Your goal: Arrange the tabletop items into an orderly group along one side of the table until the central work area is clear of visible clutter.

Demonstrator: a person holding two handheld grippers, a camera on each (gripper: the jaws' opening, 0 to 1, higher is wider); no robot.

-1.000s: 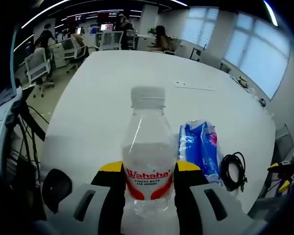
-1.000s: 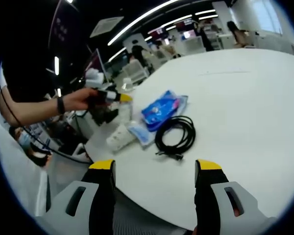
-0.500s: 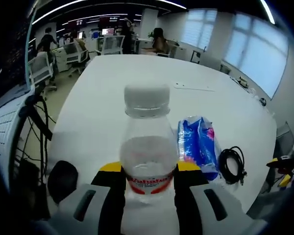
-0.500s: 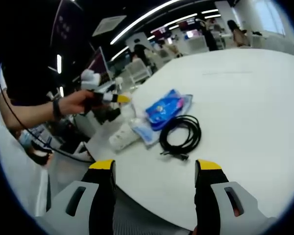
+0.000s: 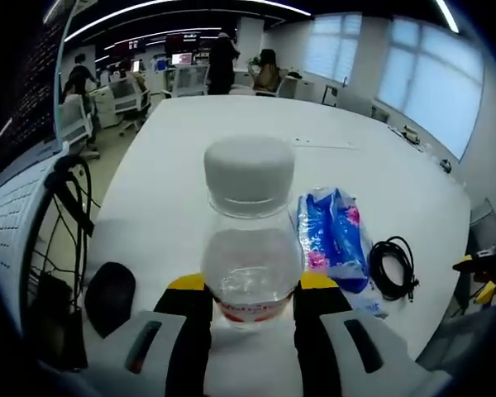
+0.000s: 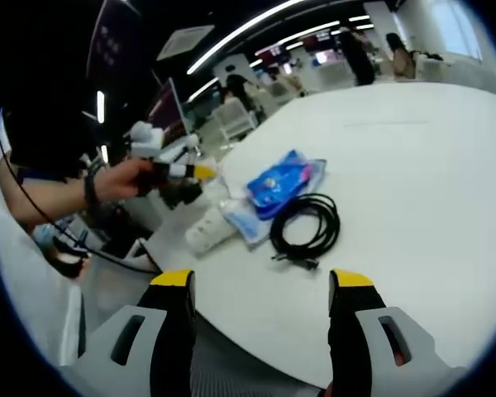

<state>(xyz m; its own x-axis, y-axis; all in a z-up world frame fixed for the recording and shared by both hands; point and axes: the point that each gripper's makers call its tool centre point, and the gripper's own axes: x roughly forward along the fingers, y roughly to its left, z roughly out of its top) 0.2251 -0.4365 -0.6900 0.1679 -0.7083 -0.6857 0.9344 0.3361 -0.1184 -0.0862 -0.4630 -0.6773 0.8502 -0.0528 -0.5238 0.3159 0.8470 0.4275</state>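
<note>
My left gripper (image 5: 250, 285) is shut on a clear water bottle (image 5: 250, 260) with a white cap and a red label, held upright over the table's near edge. To its right on the white table (image 5: 231, 141) lie a blue packet (image 5: 331, 240) and a coiled black cable (image 5: 393, 269). In the right gripper view, a hand holds the left gripper (image 6: 190, 171) with the bottle (image 6: 216, 191) beside the blue packet (image 6: 283, 182) and the cable (image 6: 307, 227). My right gripper (image 6: 260, 289) hangs open over the table edge, with nothing between its jaws.
A dark oval object (image 5: 109, 294) lies at the table's near left corner. A white object (image 6: 205, 231) and a pale packet (image 6: 241, 222) sit by the cable. Office chairs (image 5: 74, 120) and people stand beyond the far edge. The right gripper's yellow tips (image 5: 479, 277) show at the right.
The bottle's cap has grown larger and its label has sunk lower between the left jaws. In the right gripper view the hand with the left gripper has shifted slightly. The right gripper stays open.
</note>
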